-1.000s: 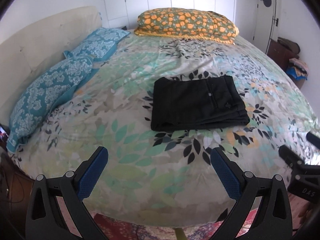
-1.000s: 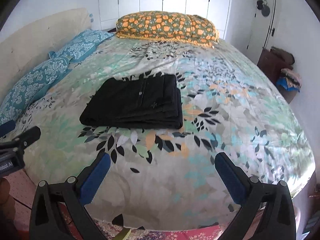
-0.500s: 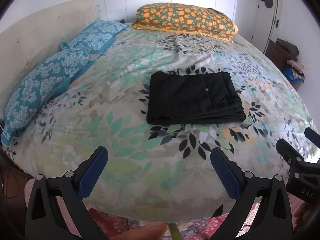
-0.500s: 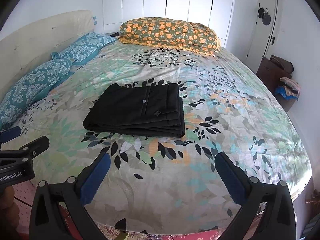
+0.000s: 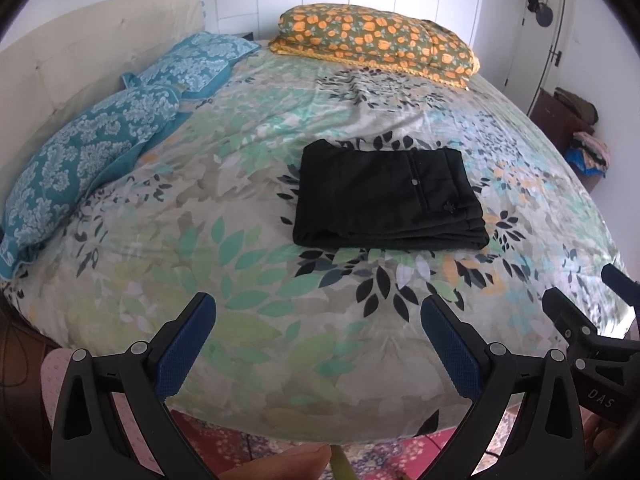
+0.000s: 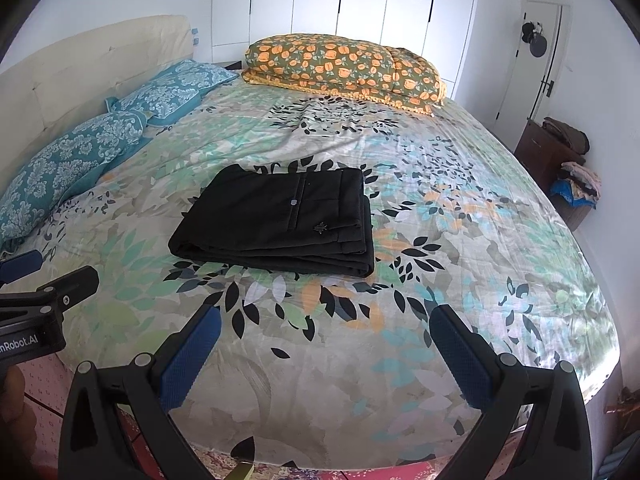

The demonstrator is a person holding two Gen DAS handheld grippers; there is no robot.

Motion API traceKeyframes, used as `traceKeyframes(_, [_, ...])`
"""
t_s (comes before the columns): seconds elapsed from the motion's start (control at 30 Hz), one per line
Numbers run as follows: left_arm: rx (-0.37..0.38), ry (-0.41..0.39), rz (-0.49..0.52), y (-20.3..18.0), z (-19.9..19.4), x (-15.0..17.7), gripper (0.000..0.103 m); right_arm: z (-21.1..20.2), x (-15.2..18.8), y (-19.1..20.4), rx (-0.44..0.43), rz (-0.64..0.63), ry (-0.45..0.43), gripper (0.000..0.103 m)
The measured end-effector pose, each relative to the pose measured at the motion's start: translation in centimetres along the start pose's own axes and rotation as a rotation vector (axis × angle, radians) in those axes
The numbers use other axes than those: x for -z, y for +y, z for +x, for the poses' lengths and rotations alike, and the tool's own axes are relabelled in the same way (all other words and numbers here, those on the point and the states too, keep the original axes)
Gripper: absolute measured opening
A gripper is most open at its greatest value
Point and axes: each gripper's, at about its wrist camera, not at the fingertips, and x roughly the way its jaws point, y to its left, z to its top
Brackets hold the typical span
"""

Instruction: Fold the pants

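Observation:
The black pants (image 5: pixel 384 196) lie folded into a flat rectangle on the floral bedspread (image 5: pixel 248 240), near the bed's middle. They also show in the right wrist view (image 6: pixel 280 220), with a button on top. My left gripper (image 5: pixel 318 344) is open and empty, hovering at the bed's near edge, well short of the pants. My right gripper (image 6: pixel 326 354) is open and empty, also back at the near edge. Each gripper shows at the side of the other's view.
Two blue patterned pillows (image 5: pixel 92 152) lie along the cream headboard (image 5: pixel 72 52) at left. An orange floral pillow (image 5: pixel 376 44) lies at the far side. A dark cabinet with piled clothes (image 6: pixel 568 168) stands at right by a white door.
Both grippers have drawn back and risen a little from the bed; the pants sit farther away in both views. The pants have not moved.

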Motion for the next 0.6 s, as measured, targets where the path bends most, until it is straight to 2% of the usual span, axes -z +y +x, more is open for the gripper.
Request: traceKeyframes(0.6, [-0.037,-0.030,-0.011,0.22,-0.52,-0.10,0.102,0.04,0.24,0.35,0.002,-0.006,-0.008,0.103])
